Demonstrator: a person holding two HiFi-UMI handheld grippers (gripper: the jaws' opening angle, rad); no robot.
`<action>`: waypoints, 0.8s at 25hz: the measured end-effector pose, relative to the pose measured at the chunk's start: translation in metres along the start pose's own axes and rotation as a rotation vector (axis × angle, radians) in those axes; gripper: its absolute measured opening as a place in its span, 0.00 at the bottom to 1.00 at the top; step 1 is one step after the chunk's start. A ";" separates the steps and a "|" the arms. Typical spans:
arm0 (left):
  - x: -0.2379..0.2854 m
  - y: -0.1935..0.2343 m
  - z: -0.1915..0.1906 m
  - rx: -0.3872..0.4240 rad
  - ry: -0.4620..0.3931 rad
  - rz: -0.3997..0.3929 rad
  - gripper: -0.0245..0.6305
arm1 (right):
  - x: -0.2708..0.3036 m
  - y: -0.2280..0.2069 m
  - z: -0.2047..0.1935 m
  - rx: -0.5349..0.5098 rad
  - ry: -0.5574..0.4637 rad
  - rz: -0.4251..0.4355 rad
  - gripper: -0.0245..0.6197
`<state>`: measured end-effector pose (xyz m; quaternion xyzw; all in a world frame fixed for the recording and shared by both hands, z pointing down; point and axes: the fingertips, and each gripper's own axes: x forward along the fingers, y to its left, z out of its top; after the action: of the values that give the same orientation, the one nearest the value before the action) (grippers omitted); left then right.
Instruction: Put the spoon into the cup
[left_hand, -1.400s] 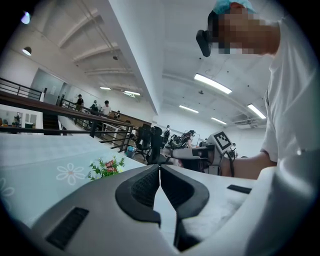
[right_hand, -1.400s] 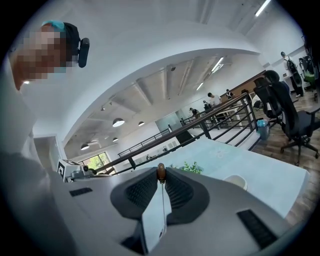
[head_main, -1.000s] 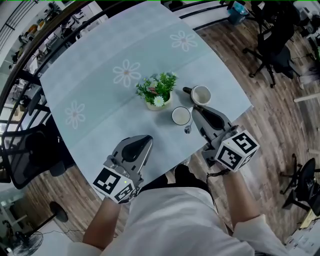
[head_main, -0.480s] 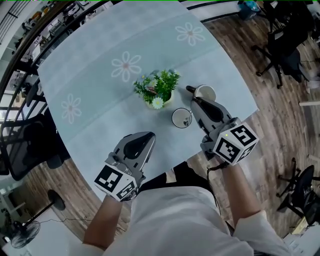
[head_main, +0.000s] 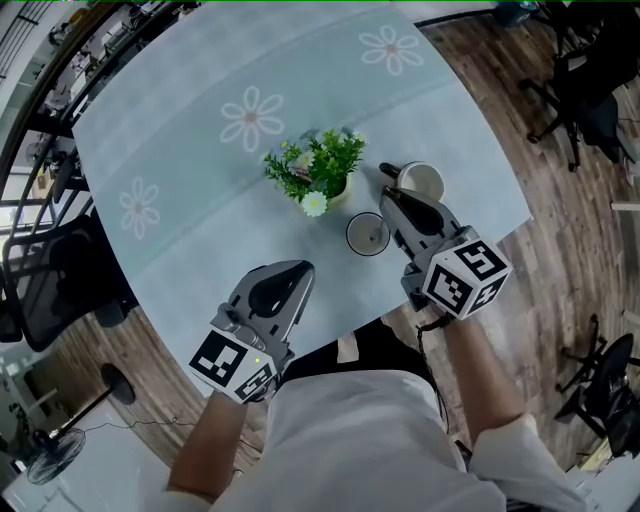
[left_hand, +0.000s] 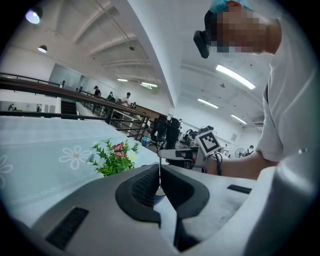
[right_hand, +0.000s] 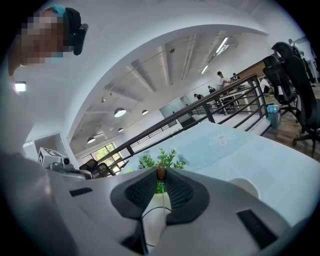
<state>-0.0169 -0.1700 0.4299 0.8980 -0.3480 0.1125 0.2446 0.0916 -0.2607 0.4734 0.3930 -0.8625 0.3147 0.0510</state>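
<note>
While right gripper slants down, spoon clamped

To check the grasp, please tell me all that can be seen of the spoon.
The spoon is thin and metallic-looking, with a brown end on its handle. The right gripper pinches the upper handle, holding it about upright, brown end above the jaws. Its lower end hangs at the mouth of the near cup; contact is unclear.

A potted plant is set on a daisy-printed tablecloth. Office chairs are seen around it — on wood flooring.
</note>
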 end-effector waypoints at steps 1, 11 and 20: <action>0.000 0.001 -0.001 -0.003 0.002 0.003 0.08 | 0.002 -0.002 -0.003 -0.003 0.006 0.000 0.13; 0.003 0.003 -0.008 -0.024 0.009 0.006 0.08 | 0.011 -0.008 -0.028 -0.025 0.057 -0.007 0.13; 0.002 0.001 -0.016 -0.036 0.013 -0.002 0.08 | 0.012 -0.010 -0.050 -0.069 0.100 -0.037 0.13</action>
<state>-0.0166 -0.1633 0.4443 0.8930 -0.3475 0.1119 0.2632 0.0819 -0.2445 0.5219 0.3910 -0.8617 0.3030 0.1132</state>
